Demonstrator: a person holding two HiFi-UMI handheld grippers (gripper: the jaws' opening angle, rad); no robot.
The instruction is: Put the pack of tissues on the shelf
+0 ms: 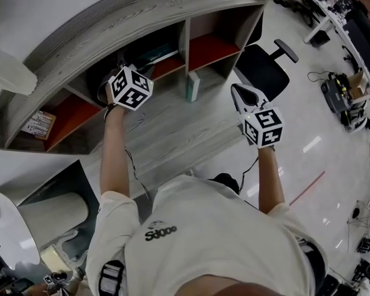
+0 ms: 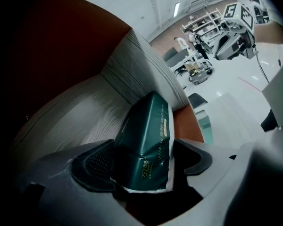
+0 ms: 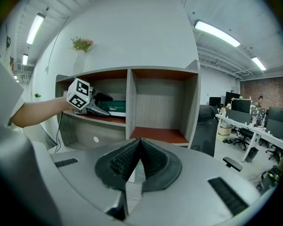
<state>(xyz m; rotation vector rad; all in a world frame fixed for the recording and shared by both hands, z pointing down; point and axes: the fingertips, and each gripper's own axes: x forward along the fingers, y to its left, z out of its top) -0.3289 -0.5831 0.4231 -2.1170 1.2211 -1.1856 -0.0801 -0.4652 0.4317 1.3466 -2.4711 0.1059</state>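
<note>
We are holding the pack [image 2: 148, 126] inside the shelf's [image 3: 130, 102] upper left compartment, at ten o'clock from the right gripper [image 3: 139, 147]. The left gripper's [image 2: 144, 166] fingers are clamping its sides. It is sitting tilted, seemingly touching the orange board. We are judging the task nearly done, with only letting go and pulling out remaining. The right fingers are resting together, empty.

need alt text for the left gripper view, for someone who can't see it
A dark green pack of tissues is gripped between the left gripper's two black jaws, inside a shelf compartment of pale wood grain and red-brown panels. To the upper right, the right gripper hangs in the air over a bright office floor.
</note>
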